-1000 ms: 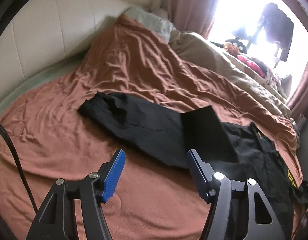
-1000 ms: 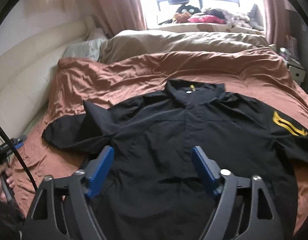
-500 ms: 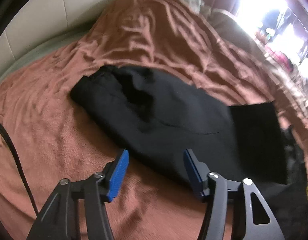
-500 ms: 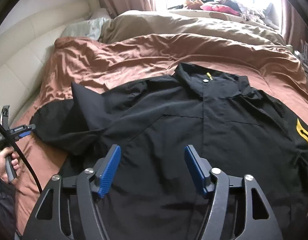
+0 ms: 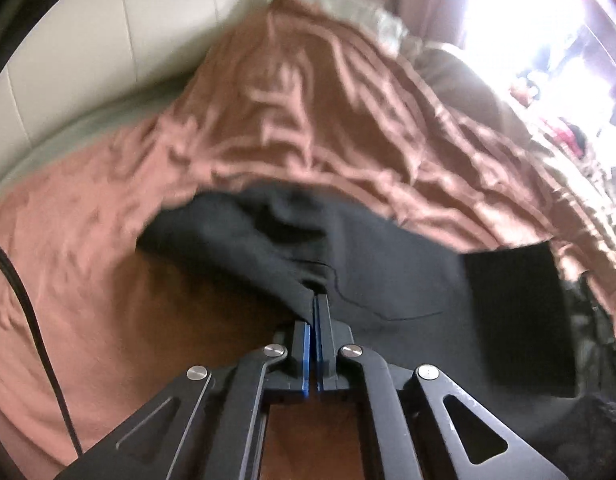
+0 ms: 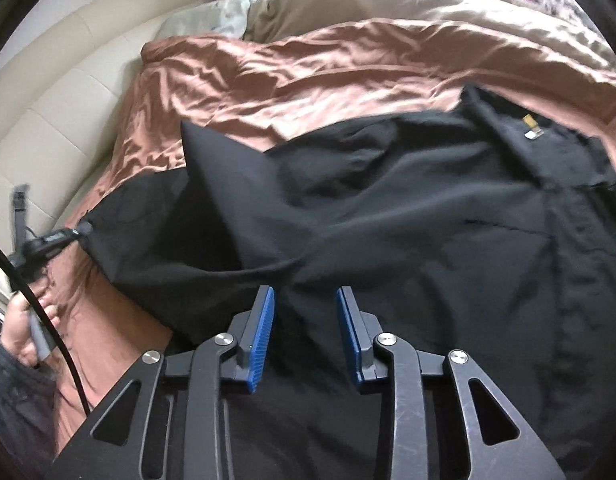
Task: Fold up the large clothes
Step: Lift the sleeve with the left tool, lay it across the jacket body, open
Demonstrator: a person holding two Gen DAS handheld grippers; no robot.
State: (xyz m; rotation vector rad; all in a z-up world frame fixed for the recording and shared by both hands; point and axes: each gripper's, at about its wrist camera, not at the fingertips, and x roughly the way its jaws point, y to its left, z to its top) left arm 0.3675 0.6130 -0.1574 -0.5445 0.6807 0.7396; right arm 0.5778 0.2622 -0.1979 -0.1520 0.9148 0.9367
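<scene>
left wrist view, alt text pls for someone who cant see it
The left gripper is shut on the edge of a black shirt's sleeve, which lies on a rumpled brown bedspread. A cream headboard and a bright window lie beyond, blurred.

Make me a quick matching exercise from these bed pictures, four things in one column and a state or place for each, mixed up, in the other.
1 left gripper
2 right gripper
3 black shirt
4 pillow

a spread on the brown blanket
b jaws closing, black fabric between them
c against the headboard
d shut on the shirt's sleeve

Pairs: 1-d, 2-b, 3-a, 4-c
</scene>
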